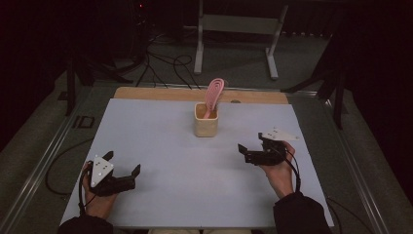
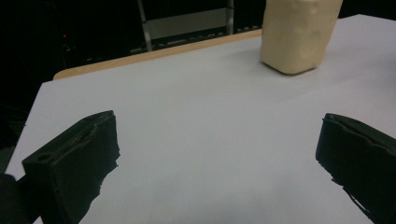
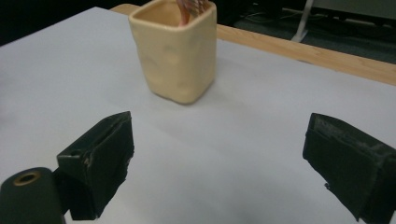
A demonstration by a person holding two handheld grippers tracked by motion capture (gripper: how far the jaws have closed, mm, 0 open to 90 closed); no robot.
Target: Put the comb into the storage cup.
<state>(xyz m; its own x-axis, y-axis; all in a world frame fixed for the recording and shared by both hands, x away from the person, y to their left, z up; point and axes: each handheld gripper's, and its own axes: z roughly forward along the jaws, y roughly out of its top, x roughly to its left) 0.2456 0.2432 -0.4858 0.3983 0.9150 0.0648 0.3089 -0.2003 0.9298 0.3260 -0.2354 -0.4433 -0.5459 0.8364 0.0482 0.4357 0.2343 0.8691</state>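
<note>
A cream square cup [image 1: 206, 120] stands upright near the far middle of the white table top [image 1: 170, 161], with a pink slotted utensil [image 1: 214, 93] sticking out of it. My left gripper [image 1: 122, 163] rests near the front left, open, with nothing between its jaws. Toward the right side, my right gripper [image 1: 251, 143] is open and empty too, pointing left toward the cup. The left gripper view has the cup [image 2: 299, 32] far ahead at upper right. In the right gripper view the cup [image 3: 175, 51] stands close, ahead and left, with a bit of the pink utensil [image 3: 192, 7] at its rim.
A wooden strip [image 1: 195, 93] runs along the table's far edge. Beyond it on the floor are cables [image 1: 165, 66] and a white metal stand [image 1: 238, 34]. Dark tripod legs [image 1: 331, 83] stand at the far right and far left.
</note>
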